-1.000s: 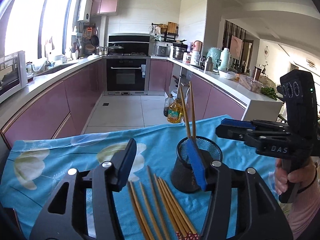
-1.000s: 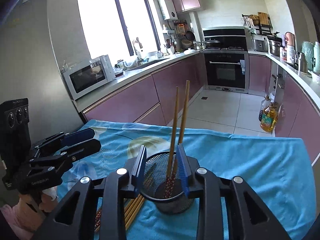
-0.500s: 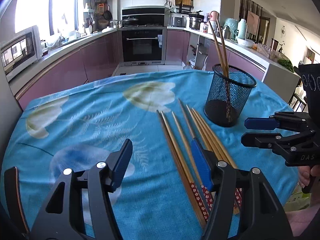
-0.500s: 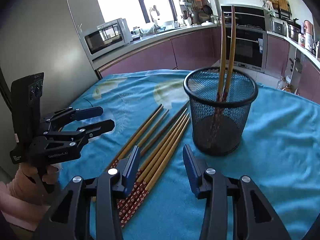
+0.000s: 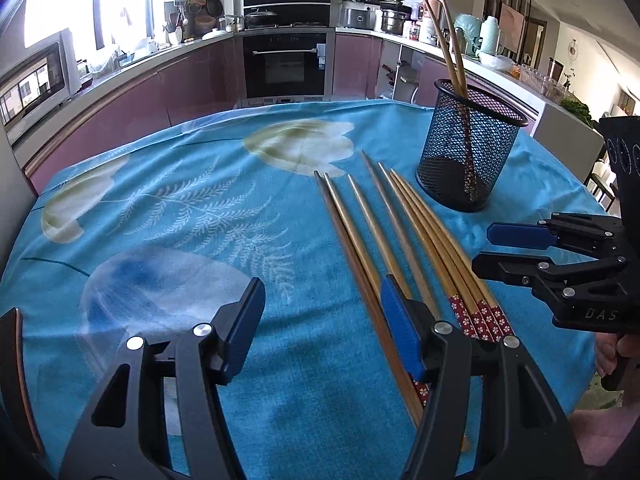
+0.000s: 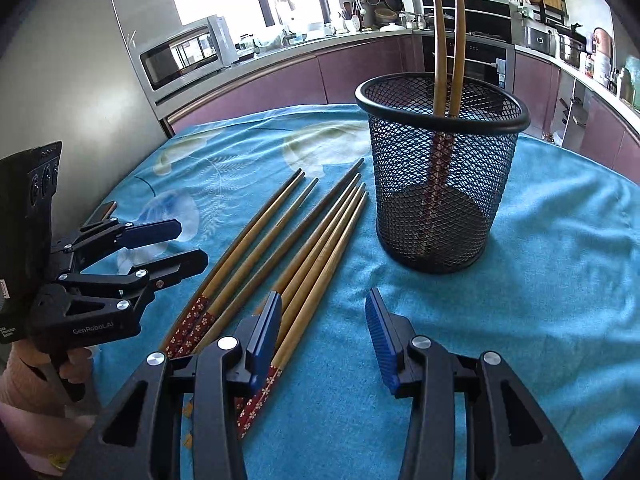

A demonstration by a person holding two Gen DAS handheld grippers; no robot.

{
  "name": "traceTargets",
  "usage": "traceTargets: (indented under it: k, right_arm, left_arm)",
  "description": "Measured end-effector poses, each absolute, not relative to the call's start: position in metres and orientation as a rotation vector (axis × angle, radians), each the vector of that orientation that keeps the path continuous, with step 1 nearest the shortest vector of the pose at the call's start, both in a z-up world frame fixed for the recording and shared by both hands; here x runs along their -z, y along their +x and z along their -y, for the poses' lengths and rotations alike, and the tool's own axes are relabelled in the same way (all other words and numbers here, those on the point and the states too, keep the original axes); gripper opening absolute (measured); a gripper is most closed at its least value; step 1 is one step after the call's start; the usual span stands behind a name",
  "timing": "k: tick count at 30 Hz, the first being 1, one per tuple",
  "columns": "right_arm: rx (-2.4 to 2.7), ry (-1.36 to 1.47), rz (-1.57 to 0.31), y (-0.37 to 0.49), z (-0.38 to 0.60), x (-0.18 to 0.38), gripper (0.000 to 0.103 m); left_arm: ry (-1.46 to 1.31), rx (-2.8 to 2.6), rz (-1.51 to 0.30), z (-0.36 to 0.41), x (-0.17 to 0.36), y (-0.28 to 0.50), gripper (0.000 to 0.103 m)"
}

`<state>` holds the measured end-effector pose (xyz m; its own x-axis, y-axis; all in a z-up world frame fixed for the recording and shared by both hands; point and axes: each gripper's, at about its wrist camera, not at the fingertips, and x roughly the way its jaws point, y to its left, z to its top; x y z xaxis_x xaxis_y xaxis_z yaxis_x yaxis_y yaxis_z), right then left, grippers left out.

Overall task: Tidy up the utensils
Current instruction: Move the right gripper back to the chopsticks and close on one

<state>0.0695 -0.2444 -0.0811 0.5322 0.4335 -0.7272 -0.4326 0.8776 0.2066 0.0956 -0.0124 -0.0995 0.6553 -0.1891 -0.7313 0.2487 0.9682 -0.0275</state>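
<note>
Nearest in the left wrist view: left tool (image 5: 322, 322), jaws parted, nothing gripped, its right blue pad (image 5: 398, 334) over the handle ends of the leftmost loose chopsticks (image 5: 404, 236). No pad pressing on any stick (contact not clear at this angle). Left pad over bare blue floral cloth (image 5: 168, 216) covering the desk.

To the right in the same view: right tool (image 5: 484, 252), jaws moderately apart and empty, held by a hand (image 5: 612, 356) at the desk edge, fingertips just beside the red-patterned ends of the sticks.

From the right wrist view: right tool (image 6: 322, 324) with jaws apart, nothing between them but cloth (image 6: 560, 280); left pad just above the red-patterned handles of the right-hand bundle. Left tool (image 6: 176, 244) seen at the left, also parted and empty.

Further out: loose chopsticks (image 6: 292, 248) flat on the cloth in a loose fan, red handles toward the cameras, tips pointing away.

Beyond those, just beside the tips: black mesh holder (image 6: 440, 184), upright on the cloth, with two chopsticks (image 6: 448, 40) standing inside, leaning against the rim, red ends down.

Farthest back: kitchen counters, oven (image 5: 288, 60), microwave (image 6: 184, 56), bright window.
</note>
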Motion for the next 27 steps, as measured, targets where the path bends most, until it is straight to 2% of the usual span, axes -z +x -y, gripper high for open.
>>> traceTargets:
  k: [22, 27]
  right_arm:
    - [-0.465, -0.045, -0.882, 0.075, 0.238, 0.087, 0.041]
    - [-0.460, -0.057, -0.890, 0.075, 0.240, 0.088, 0.036]
  left_arm:
    - [0.099, 0.251, -0.875, 0.019, 0.114, 0.110, 0.057]
    - [0.093, 0.267, -0.882, 0.018, 0.115, 0.111, 0.049]
